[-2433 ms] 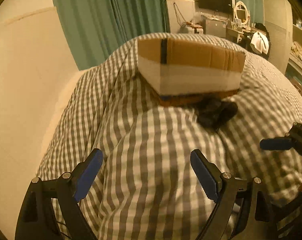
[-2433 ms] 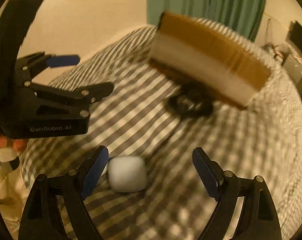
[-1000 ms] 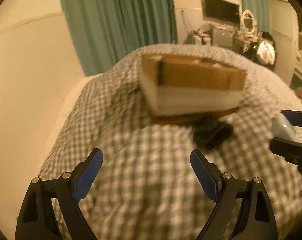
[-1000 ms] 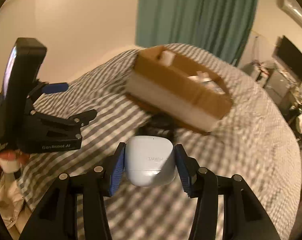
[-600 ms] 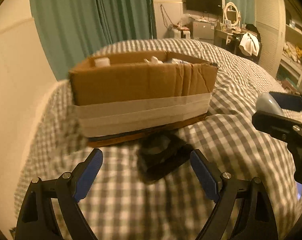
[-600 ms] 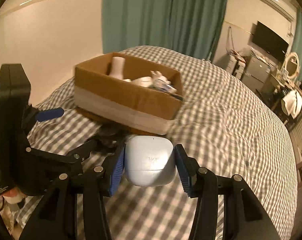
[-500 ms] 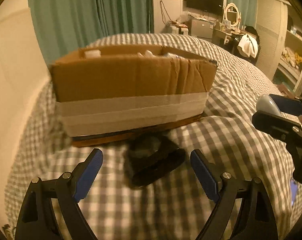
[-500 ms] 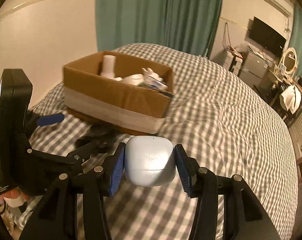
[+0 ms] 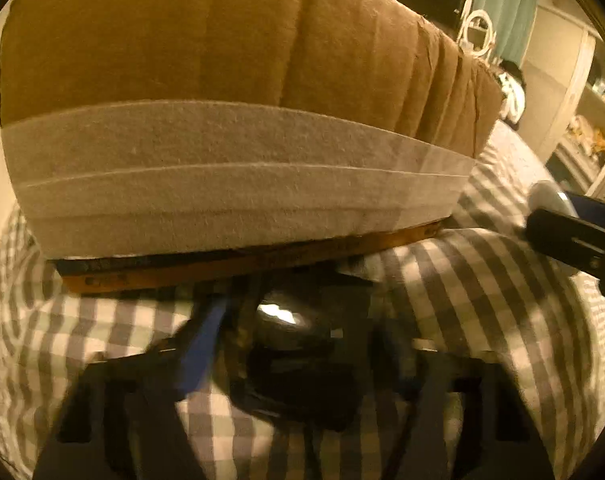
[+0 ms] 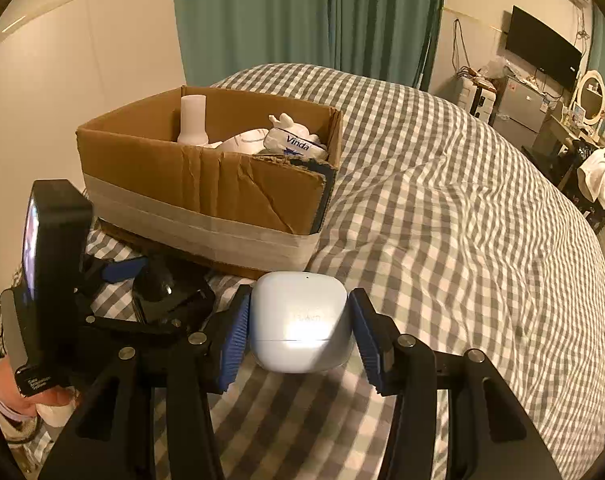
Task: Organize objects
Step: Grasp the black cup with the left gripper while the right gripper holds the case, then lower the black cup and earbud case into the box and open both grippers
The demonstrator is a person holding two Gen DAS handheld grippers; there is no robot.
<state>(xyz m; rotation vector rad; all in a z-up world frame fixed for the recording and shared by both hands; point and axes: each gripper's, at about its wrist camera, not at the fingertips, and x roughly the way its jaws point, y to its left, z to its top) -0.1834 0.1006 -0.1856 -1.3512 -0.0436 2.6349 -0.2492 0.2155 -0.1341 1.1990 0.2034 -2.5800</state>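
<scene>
An open cardboard box (image 10: 206, 184) with a pale tape band stands on the checked bed; its near wall (image 9: 238, 120) fills the left wrist view. A glossy black object (image 9: 298, 352) lies on the cover just in front of the box, also in the right wrist view (image 10: 170, 292). My left gripper (image 9: 294, 344) is closed around it, blurred; the left gripper (image 10: 154, 300) also shows in the right wrist view. My right gripper (image 10: 298, 324) is shut on a white earbud case (image 10: 298, 320), held above the bed in front of the box's right corner.
The box holds a white bottle (image 10: 192, 120), a Vinda tissue pack (image 10: 294, 140) and other white items. The checked bed cover (image 10: 462, 220) spreads to the right. Green curtains (image 10: 302, 16) hang behind; a TV (image 10: 542, 52) and cluttered furniture stand at the far right.
My left gripper moved forward and down to the black object by the box and closed on it. My right gripper kept the earbud case and held roughly still.
</scene>
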